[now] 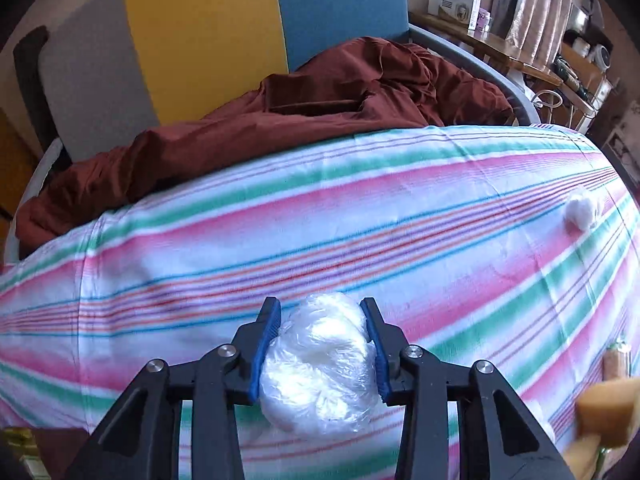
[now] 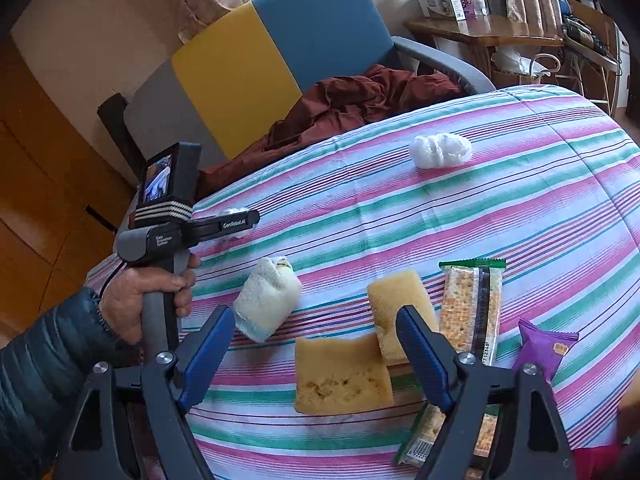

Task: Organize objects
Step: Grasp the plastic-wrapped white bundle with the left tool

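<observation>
On striped cloth — left gripper clamped on wrapped ball, likely for sorting; right gripper wide, empty over sponges.

A table under a cloth holds everything, and places here are given from the sponge block lying near its front edge. Touching that block's far right corner lies a 2nd sponge. Right of that sponge lies a cracker packet, and right of the packet a snack pouch. Left of the block and a little farther back sits a small wrapped bundle. Farther left, near the table's left edge, the left gripper has a plastic-wrapped ball between its pads. Well behind the block, toward the far edge, lies a wad of plastic film. Behind the table stands a chair with crumpled fabric on its seat.
</observation>
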A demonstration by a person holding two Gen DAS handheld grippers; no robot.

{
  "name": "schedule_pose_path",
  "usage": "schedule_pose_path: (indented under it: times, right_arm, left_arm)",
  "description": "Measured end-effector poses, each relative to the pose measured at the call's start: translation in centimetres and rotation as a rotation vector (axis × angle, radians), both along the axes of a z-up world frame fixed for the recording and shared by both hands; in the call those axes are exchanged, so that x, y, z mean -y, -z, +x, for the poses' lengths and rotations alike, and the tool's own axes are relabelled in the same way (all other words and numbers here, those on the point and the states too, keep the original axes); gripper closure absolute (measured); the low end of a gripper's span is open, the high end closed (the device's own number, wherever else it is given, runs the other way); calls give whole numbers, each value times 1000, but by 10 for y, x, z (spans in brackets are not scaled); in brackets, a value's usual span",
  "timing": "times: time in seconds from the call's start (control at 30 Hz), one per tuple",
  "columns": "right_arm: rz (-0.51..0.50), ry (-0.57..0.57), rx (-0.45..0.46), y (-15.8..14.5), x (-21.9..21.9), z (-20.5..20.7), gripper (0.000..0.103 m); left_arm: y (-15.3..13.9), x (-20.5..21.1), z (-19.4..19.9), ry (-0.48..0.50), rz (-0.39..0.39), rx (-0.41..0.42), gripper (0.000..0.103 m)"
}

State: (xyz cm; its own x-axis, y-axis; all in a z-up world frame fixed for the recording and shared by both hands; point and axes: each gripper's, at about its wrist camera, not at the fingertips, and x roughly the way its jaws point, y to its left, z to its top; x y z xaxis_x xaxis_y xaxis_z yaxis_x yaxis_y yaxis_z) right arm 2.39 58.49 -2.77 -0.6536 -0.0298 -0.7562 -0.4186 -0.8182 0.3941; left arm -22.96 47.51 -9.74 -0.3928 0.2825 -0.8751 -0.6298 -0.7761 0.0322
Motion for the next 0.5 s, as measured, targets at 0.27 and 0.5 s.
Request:
schedule_pose_path:
  times: [0.27,0.5]
  right_arm:
    - [19,8,43,7,-2,-5,19]
    - [46,14,45,7,-1,-6,19]
  left_arm:
    - [-1,37,60,-13,-32,32,62]
    - [-2,72,117,-36,-9,34,62]
